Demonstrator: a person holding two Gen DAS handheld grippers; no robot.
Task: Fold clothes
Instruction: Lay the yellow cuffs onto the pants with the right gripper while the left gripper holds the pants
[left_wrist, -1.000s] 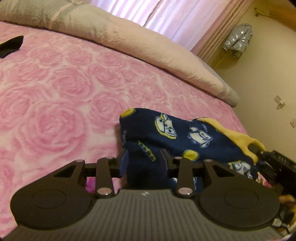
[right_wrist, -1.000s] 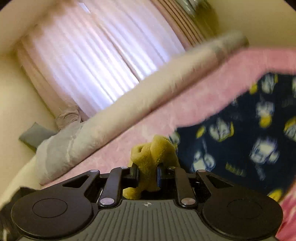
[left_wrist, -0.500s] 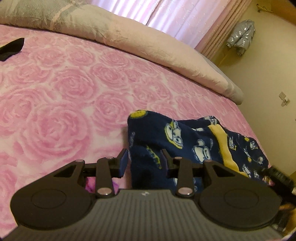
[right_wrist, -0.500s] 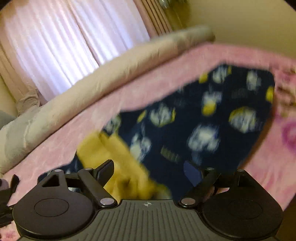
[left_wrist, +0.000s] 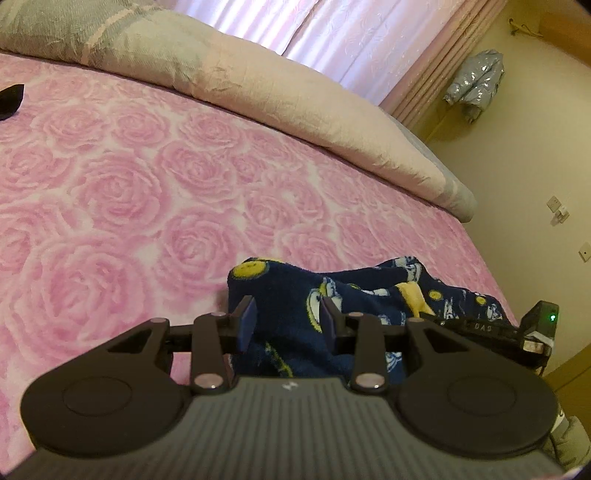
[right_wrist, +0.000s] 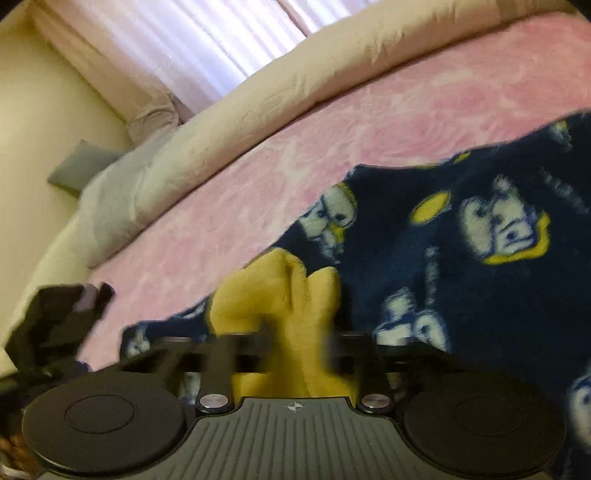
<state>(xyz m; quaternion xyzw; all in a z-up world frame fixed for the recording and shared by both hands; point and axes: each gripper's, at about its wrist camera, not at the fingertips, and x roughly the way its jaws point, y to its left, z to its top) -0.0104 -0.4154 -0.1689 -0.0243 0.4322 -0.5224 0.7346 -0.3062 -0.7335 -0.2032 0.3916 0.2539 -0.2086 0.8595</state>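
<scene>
On the pink rose-print bed (left_wrist: 110, 192), I regrip a navy cartoon-print fleece garment (left_wrist: 295, 332).
Left hand-held gripper (left_wrist: 287, 319) pinches navy fleece; right hand-held gripper (right_wrist: 299, 343), just closing, clamps its yellow cuff (right_wrist: 280, 295). I should pull both corners taut, level.

- A home bedroom: a bed under a pink rose-patterned bedspread (left_wrist: 129, 192).
- A long cream bolster pillow (left_wrist: 258, 96) lies along its far edge.
- Pink curtains (left_wrist: 332, 37) cover the window; a silver jacket (left_wrist: 474, 83) hangs on the yellow wall.

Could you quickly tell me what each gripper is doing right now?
Left gripper: closed on the navy fleece garment.
Right gripper: jaws just closed onto the garment's yellow lining.
</scene>
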